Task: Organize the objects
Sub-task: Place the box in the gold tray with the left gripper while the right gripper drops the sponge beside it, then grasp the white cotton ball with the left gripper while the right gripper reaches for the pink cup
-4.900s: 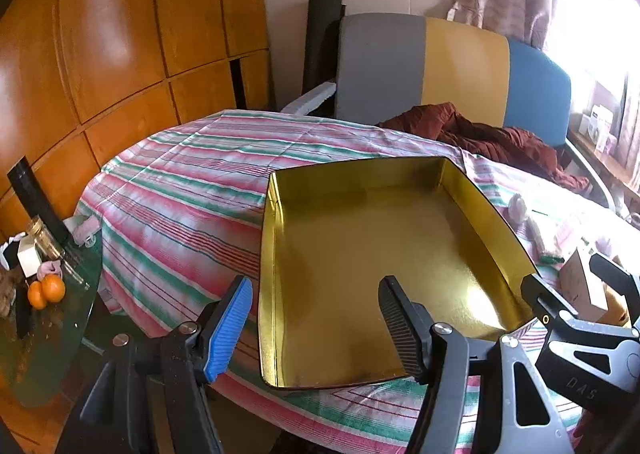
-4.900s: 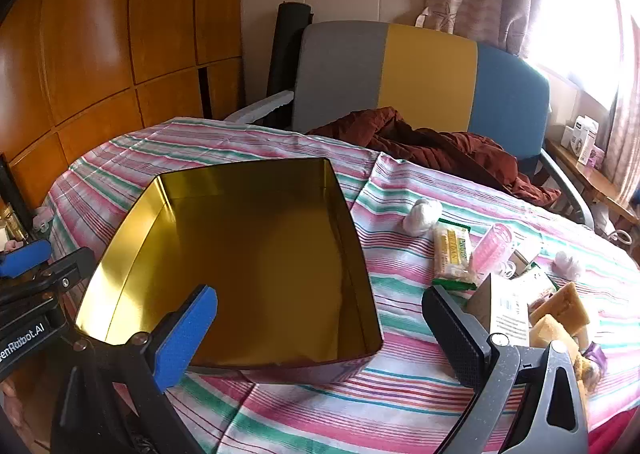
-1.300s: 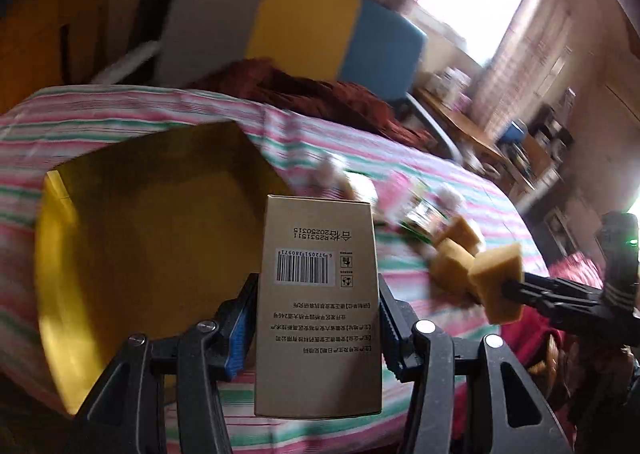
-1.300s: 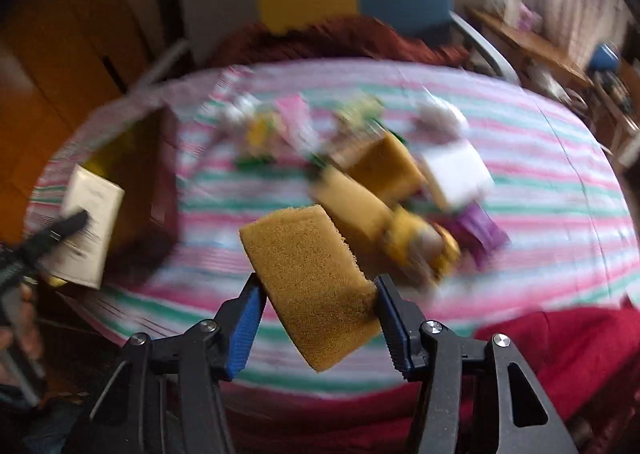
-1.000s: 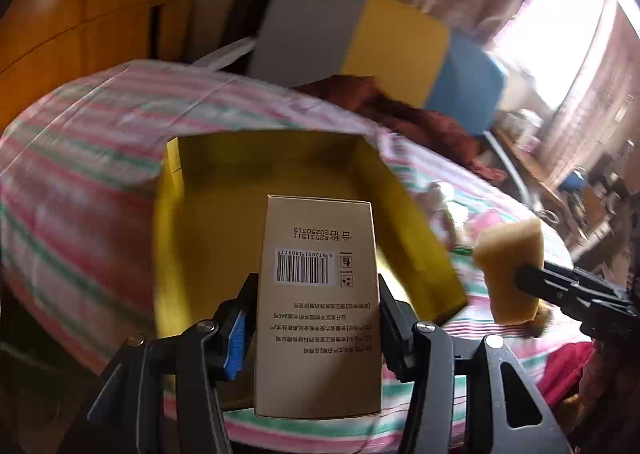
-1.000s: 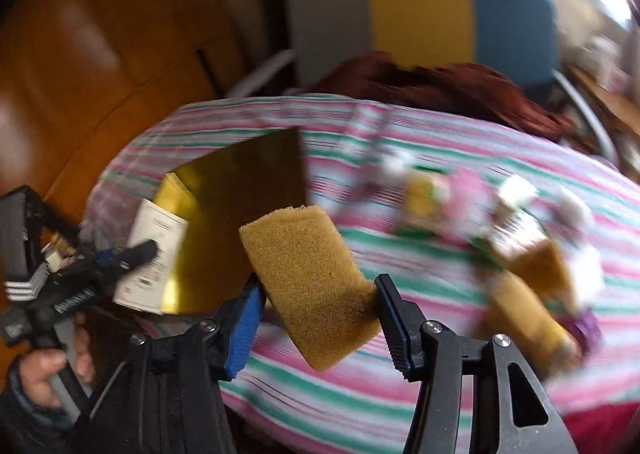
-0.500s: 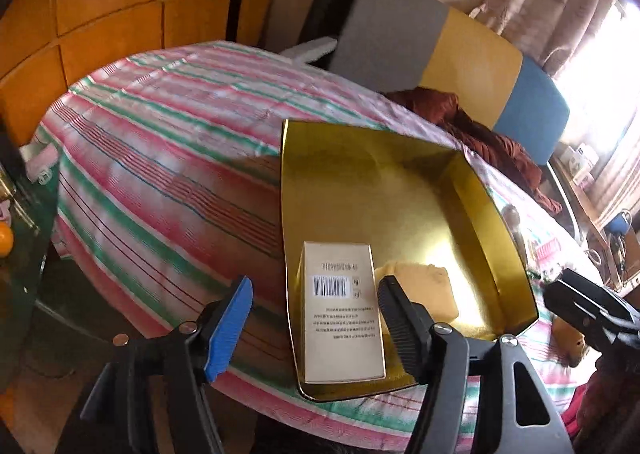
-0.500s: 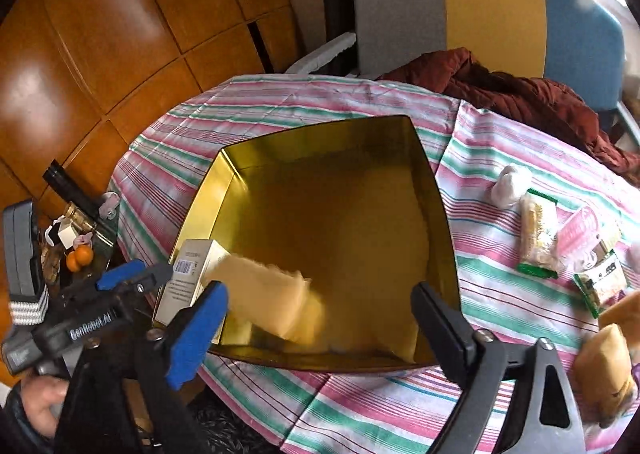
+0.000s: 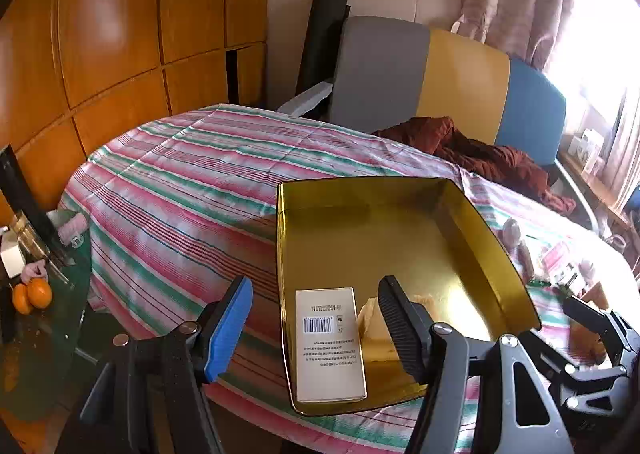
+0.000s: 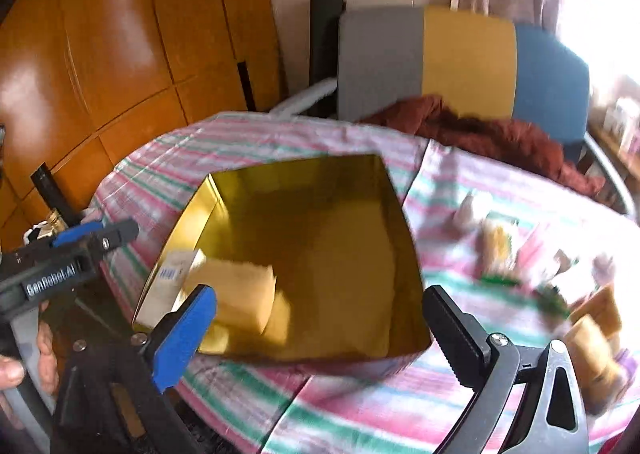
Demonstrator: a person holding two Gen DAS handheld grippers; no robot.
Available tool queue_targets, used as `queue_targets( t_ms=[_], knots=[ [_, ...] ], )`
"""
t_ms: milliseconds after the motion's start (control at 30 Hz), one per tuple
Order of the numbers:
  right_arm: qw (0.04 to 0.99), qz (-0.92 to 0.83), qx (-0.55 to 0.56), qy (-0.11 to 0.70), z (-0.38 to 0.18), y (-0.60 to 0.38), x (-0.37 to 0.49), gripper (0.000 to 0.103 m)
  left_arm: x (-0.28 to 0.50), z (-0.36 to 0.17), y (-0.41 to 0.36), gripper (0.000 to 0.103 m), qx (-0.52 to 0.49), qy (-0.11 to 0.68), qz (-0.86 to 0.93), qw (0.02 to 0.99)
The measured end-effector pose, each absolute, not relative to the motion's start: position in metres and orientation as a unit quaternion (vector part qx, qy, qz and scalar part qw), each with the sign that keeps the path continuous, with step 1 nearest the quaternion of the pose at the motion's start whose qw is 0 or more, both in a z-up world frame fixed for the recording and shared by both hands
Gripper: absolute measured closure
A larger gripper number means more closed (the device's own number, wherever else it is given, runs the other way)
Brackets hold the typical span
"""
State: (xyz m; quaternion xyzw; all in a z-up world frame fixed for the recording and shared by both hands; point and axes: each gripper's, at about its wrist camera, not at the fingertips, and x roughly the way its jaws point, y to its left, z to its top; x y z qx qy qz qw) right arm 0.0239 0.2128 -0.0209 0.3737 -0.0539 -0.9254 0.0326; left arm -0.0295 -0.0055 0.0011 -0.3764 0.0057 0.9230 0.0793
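Observation:
A gold tray sits on the striped tablecloth. A beige barcode box lies flat in its near left corner. A yellow sponge lies beside the box; in the left wrist view the sponge is partly hidden behind a finger. My left gripper is open and empty, above the tray's near edge. My right gripper is open and empty, in front of the tray. The left gripper also shows at the left of the right wrist view.
Loose small items, snack packets and brown sponges, lie on the cloth right of the tray. A grey, yellow and blue chair with a red-brown cloth stands behind. A glass side table with oranges is at the left.
Both grippers opened and let go: the box and the sponge now lie in the tray. Both grippers have drawn back from the tray; the right wrist view is blurred by motion.

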Motion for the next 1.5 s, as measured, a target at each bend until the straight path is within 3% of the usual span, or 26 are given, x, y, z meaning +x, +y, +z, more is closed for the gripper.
queue_targets(
  t_ms=[133,800,1267,1500],
  knots=[
    [0.022,-0.93,0.366,-0.015,-0.027,0.207,0.031,0.001,-0.025,0.003,0.002,0.037,-0.369,0.018,0.925,0.09],
    [-0.044,-0.935,0.349,-0.042,-0.026,0.272,0.054,0.0,-0.015,-0.007,0.049,0.036,-0.395,0.05,0.902,0.169],
    [-0.228,-0.925,0.299,-0.06,0.01,0.435,0.069,0.0,-0.015,-0.003,0.108,0.036,-0.418,0.065,0.861,0.282],
    [-0.292,-0.895,0.301,-0.149,-0.016,0.519,0.086,0.0,-0.016,0.001,0.161,0.036,-0.423,0.099,0.841,0.323]
  ],
)
